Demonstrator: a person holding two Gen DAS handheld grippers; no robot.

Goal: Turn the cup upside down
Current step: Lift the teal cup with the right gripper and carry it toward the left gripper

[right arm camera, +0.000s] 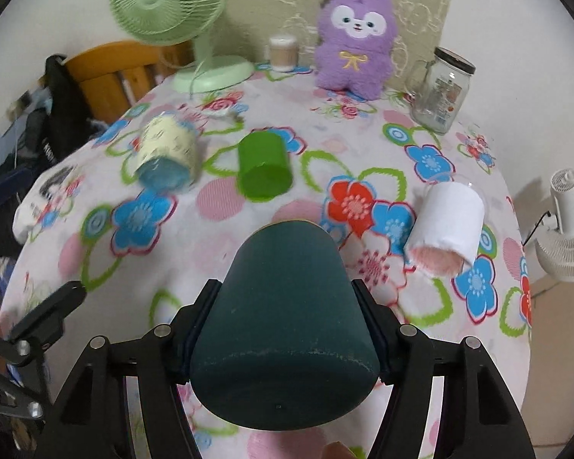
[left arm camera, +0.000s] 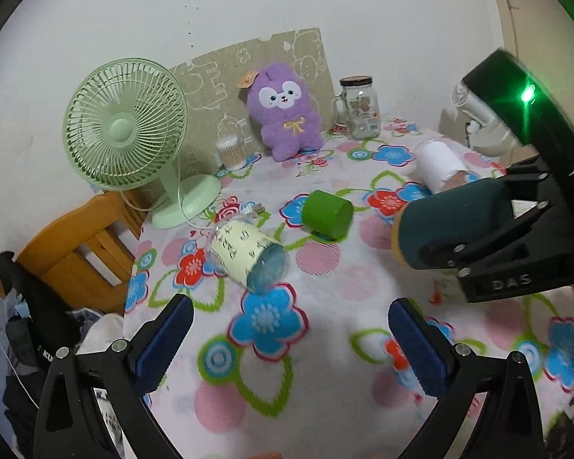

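My right gripper (right arm camera: 283,329) is shut on a dark teal cup (right arm camera: 283,317) and holds it on its side above the floral tablecloth, base toward the camera. It also shows in the left wrist view (left arm camera: 451,222), at the right. My left gripper (left arm camera: 291,329) is open and empty, low over the cloth near the front. A green cup (left arm camera: 327,213) (right arm camera: 263,171) lies on its side mid-table. A cream-sleeved cup with a blue base (left arm camera: 248,258) (right arm camera: 168,153) lies left of it. A white-sleeved cup (left arm camera: 440,166) (right arm camera: 445,225) lies at the right.
A green desk fan (left arm camera: 124,126) stands at the back left, with a purple plush toy (left arm camera: 285,114), a cotton-swab tub (left arm camera: 230,152) and a glass jar mug (left arm camera: 359,109) along the back. A wooden chair (left arm camera: 76,252) stands left of the table. A white fan (right arm camera: 566,225) stands off its right edge.
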